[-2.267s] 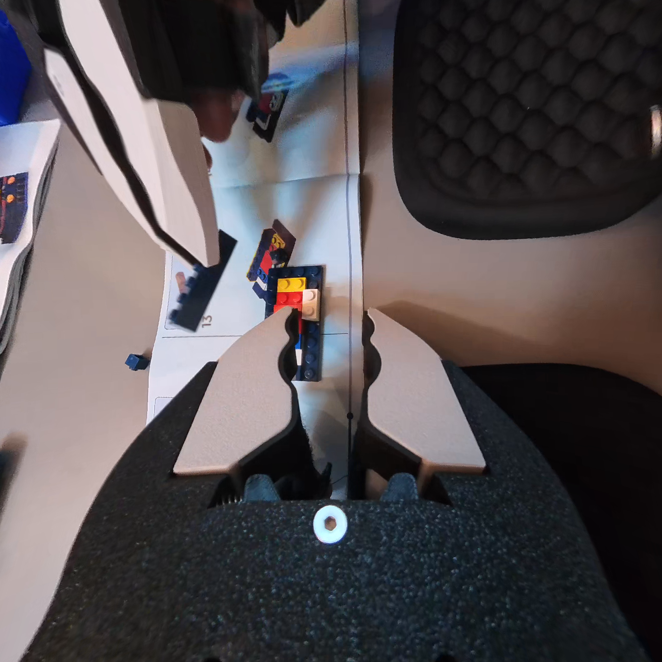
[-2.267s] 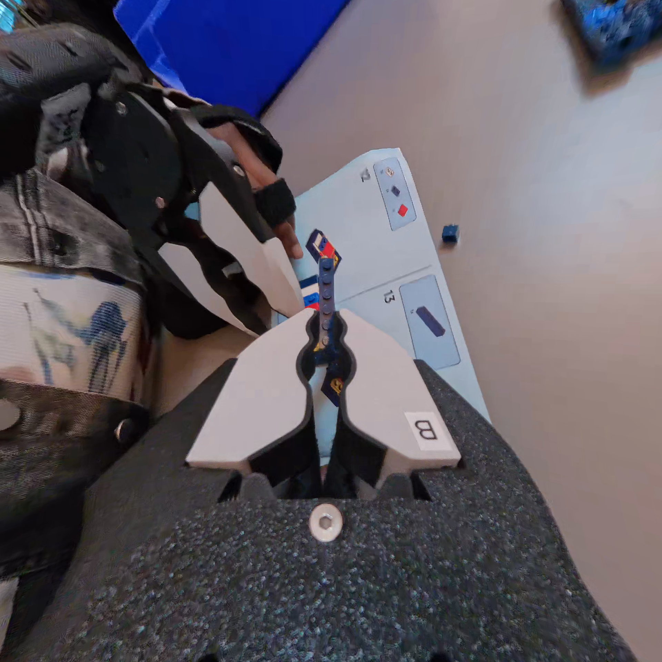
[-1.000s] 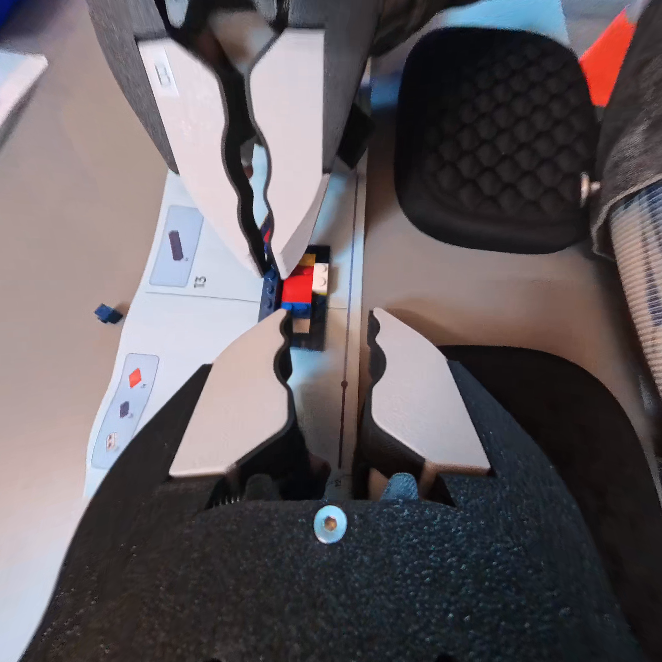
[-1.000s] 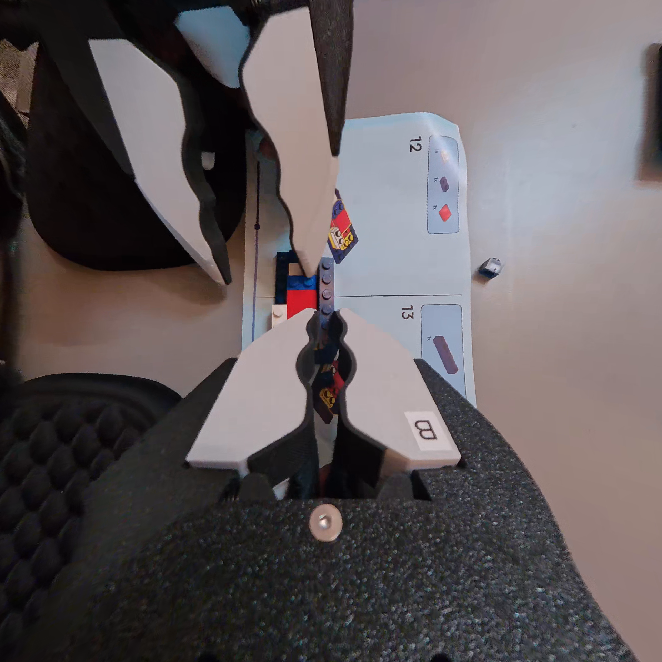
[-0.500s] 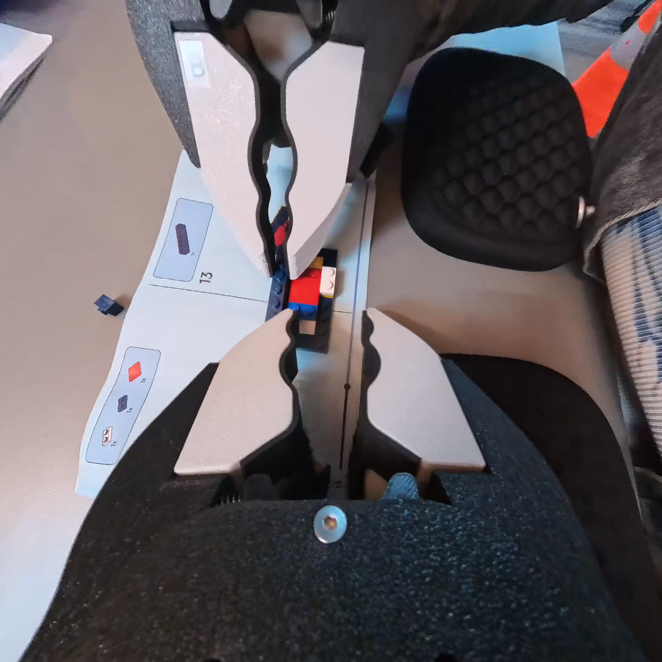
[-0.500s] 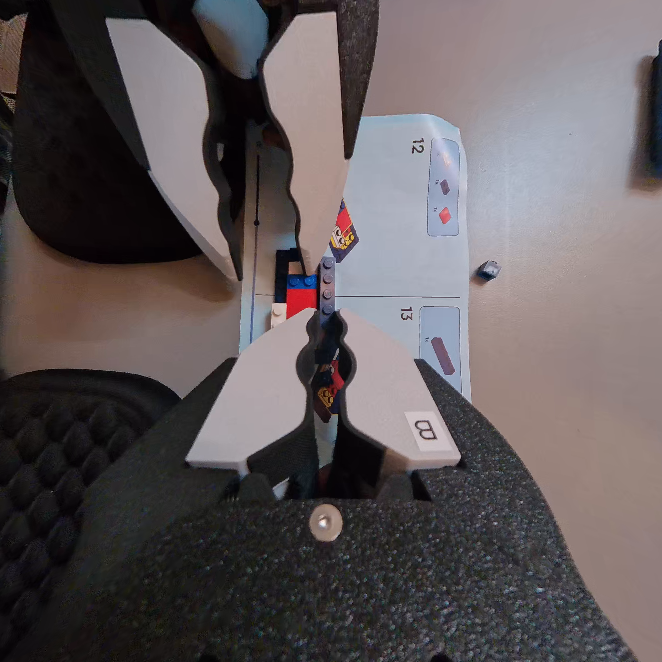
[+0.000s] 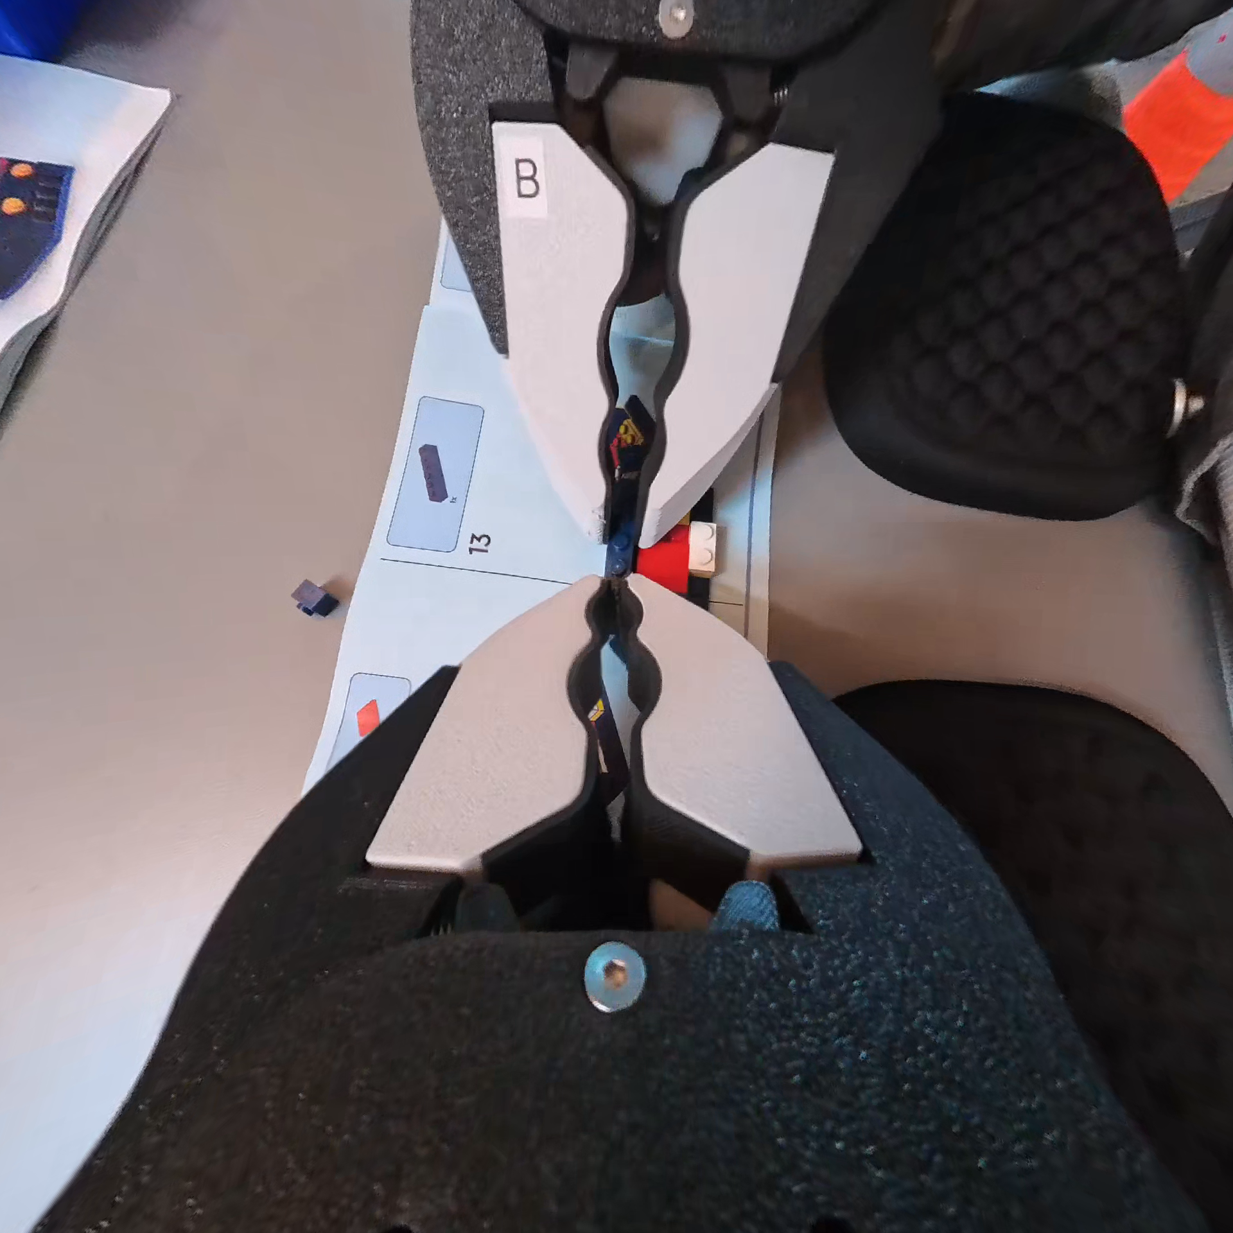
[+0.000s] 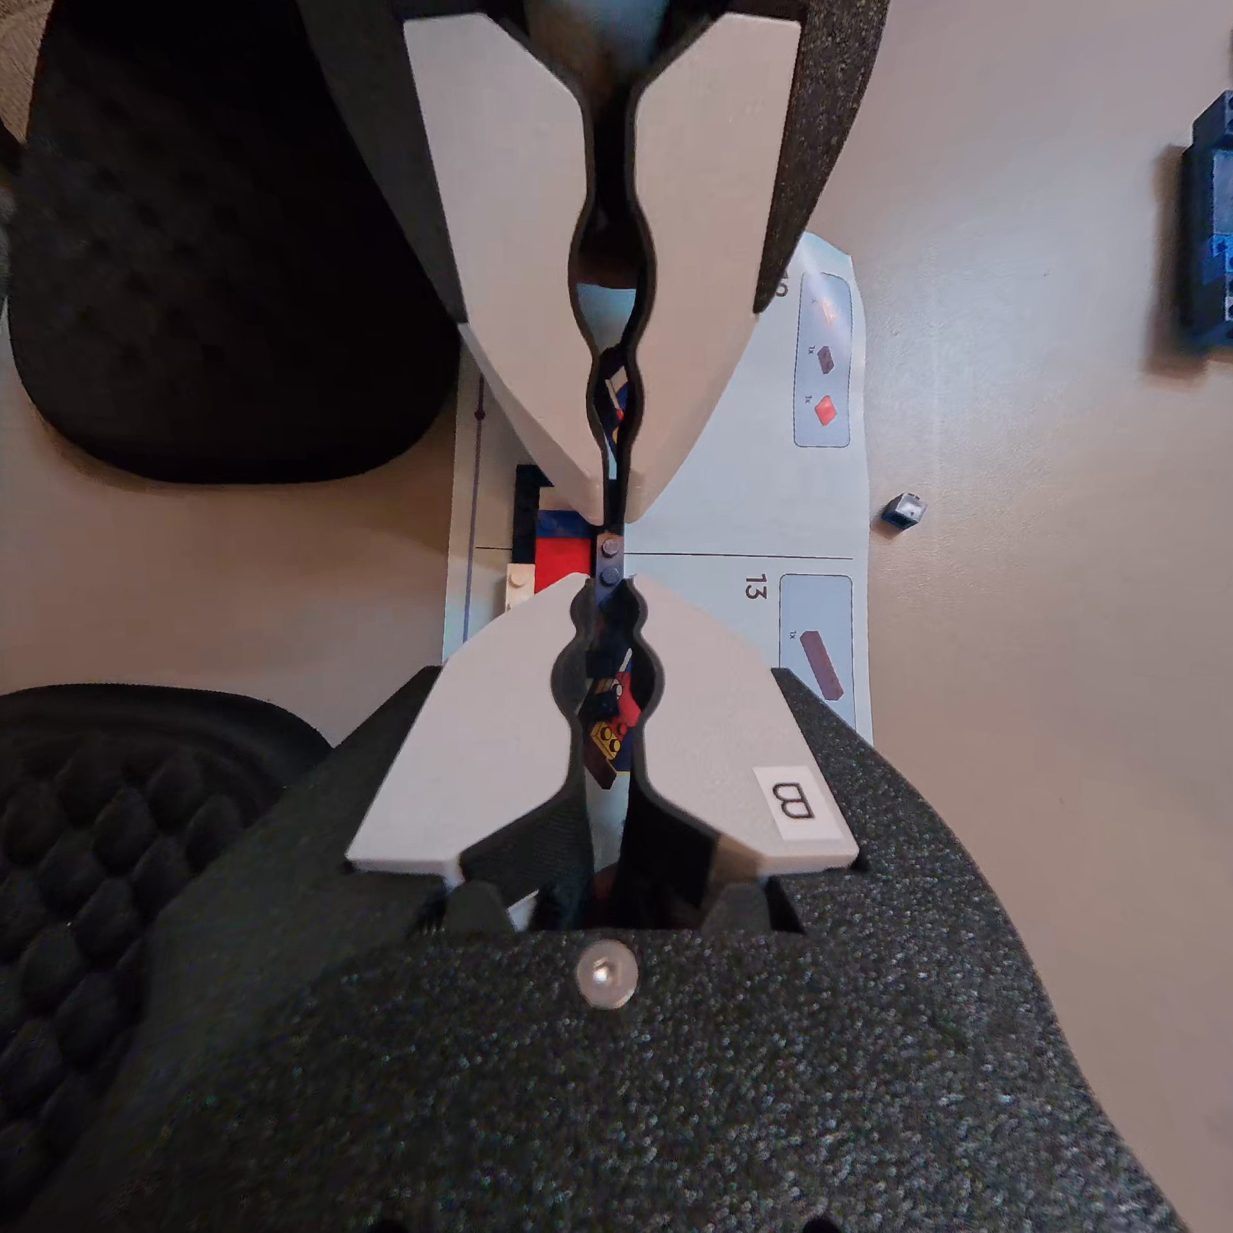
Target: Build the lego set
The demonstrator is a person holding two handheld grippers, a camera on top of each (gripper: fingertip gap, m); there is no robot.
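Observation:
My right gripper (image 8: 610,584) is shut on a long dark blue brick (image 8: 608,560) and holds it flat against the side of a small brick assembly (image 8: 554,557) made of red, blue, white and black pieces. The assembly lies on a pale instruction sheet (image 8: 734,507). My left gripper (image 7: 612,582) faces the right one tip to tip. Its fingers are shut together, with the tips at the free end of the dark blue brick (image 7: 619,557). In the left wrist view the right gripper (image 7: 624,527) comes in from the top, beside the assembly (image 7: 670,560).
A small dark blue piece (image 7: 313,596) lies on the tan table beside the sheet; it also shows in the right wrist view (image 8: 904,510). A black quilted cushion (image 7: 1001,300) lies to one side. A booklet (image 7: 53,200) and a blue brick build (image 8: 1207,233) sit at the edges. Less than 4 cm separates the two grippers' tips.
My left gripper has closed from wide open and its tips now meet at the brick's end. My right gripper has kept hold of the dark blue brick and lowered it beside the assembly.

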